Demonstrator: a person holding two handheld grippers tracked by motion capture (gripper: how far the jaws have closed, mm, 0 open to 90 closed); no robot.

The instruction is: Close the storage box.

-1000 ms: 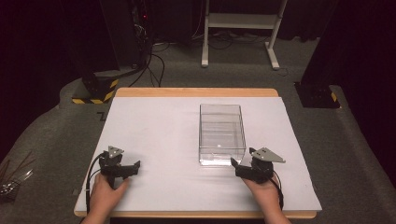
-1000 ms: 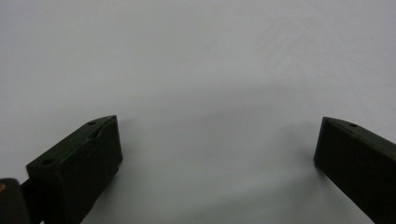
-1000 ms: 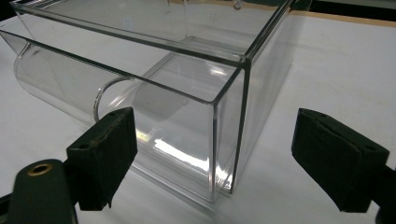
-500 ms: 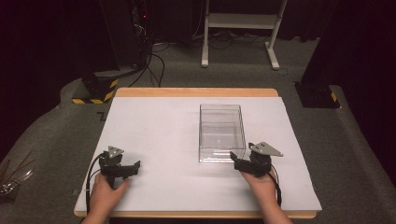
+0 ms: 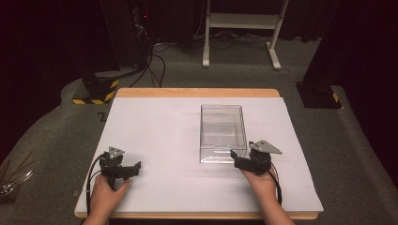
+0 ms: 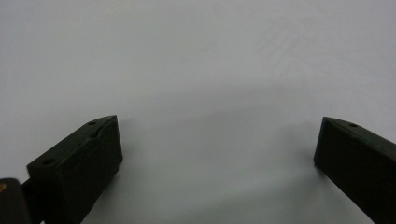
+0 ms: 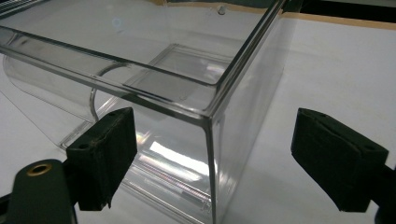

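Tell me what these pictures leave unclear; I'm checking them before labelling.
- Clear plastic box: whether the curved clear piece inside it in the right gripper view is loose or fixed; reflections blur it.
- Right gripper: whether its open jaws touch the box's near corner; the view's bottom edge cuts them off.
- Thin items at the high view's left edge: too dark and small to name.

- The left gripper (image 6: 217,154) is hovering low over the table (image 6: 196,56), its two black jaws standing wide apart.
- Plain white surface is lying between the jaws (nothing gripped).
- Soft shadows are falling on the white beside each jaw.
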